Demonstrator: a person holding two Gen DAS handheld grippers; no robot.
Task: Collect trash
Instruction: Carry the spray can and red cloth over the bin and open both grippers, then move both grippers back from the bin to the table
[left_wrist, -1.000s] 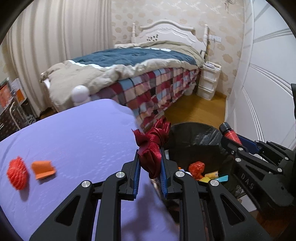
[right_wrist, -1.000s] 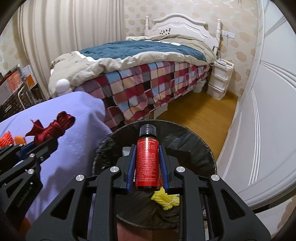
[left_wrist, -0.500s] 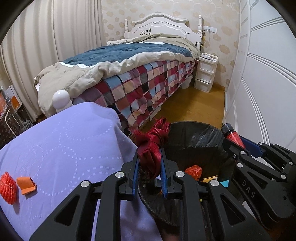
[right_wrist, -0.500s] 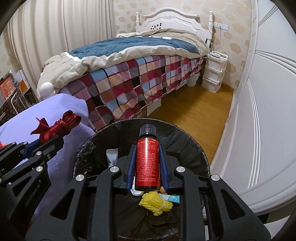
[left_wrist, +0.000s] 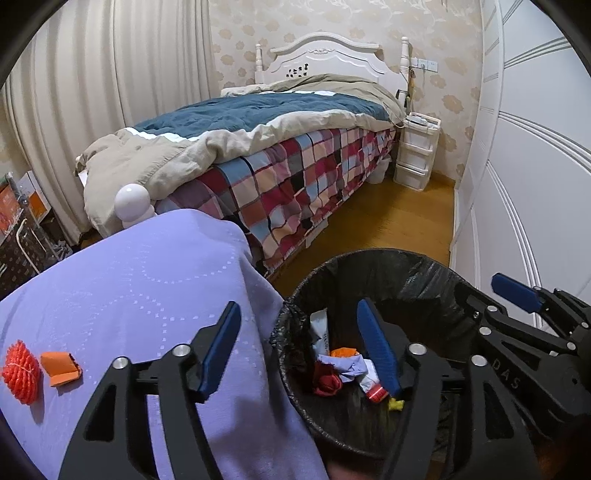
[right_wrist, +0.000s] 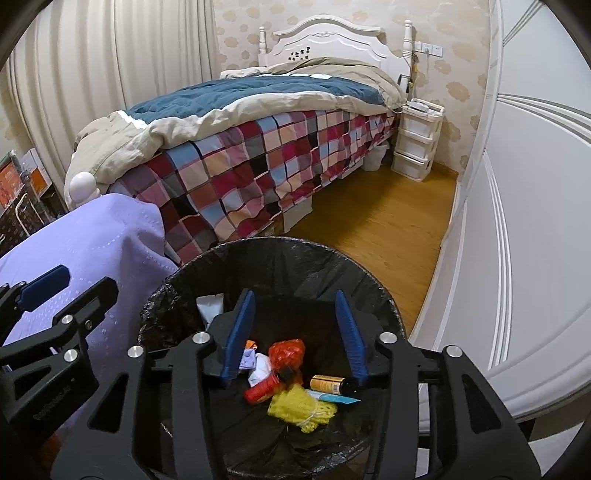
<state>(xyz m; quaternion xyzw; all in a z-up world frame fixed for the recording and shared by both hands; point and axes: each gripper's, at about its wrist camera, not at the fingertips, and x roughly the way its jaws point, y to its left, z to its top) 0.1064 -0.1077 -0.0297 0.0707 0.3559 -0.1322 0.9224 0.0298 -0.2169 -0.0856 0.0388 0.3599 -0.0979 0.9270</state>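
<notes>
Left wrist view shows a big bed (left_wrist: 295, 147) with a checked blanket behind everything, and a white wardrobe (left_wrist: 535, 184) on the right. A small white drawer unit (left_wrist: 416, 155) stands by the bed's far end. Close by, a table with a purple cloth (left_wrist: 129, 295) fills the left side. Just beside its right edge stands the trash bin (left_wrist: 406, 273), lined with a black bag.

Down in the bin lies the dark red ribbon (left_wrist: 327, 382) with crumpled paper. The right wrist view shows the red bottle (right_wrist: 264, 387) lying there too, next to a yellow net (right_wrist: 303, 406) and an orange net (right_wrist: 288, 350).

The left gripper (left_wrist: 299, 347) hangs over the table's right edge and the bin's rim. Its jaws have just been opening, are spread wide and hold nothing. The right gripper (right_wrist: 293, 332) is over the bin. Its jaws have also just been opening and are empty.

An orange-red net ball (left_wrist: 22, 373) and a scrap of orange paper (left_wrist: 61, 369) lie near the table's left edge.
</notes>
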